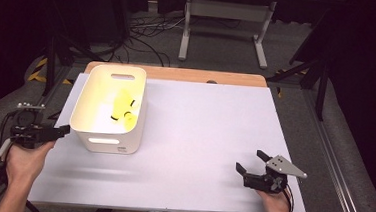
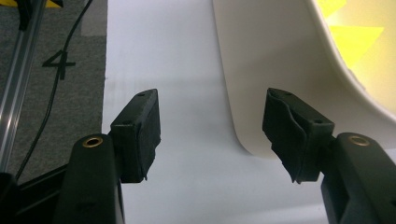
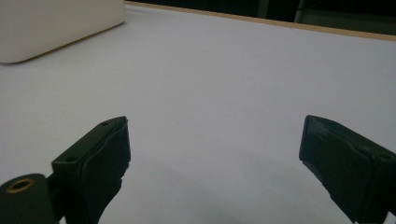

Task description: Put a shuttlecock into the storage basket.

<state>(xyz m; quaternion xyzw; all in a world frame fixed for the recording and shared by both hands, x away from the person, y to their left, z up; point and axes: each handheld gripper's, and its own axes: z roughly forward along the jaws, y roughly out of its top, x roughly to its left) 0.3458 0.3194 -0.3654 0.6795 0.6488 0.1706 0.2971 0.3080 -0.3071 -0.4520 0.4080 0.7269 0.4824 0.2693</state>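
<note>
We see a white tub (image 1: 109, 108) on the left part of the worktop (image 1: 199, 137), with yellow items (image 1: 124, 107) lying inside it. Our left gripper (image 2: 212, 133) sits just beside the tub's near left corner, jaws apart and empty. Our right gripper (image 3: 215, 158) rests well apart at the near right, jaws wide and empty.

The high view looks forward and down over the whole white rectangular table (image 1: 199, 137). The left gripper view sits low and close beside the white plastic tub (image 2: 261, 70); the right gripper view, skimming the tabletop, shows that tub farther off.
</note>
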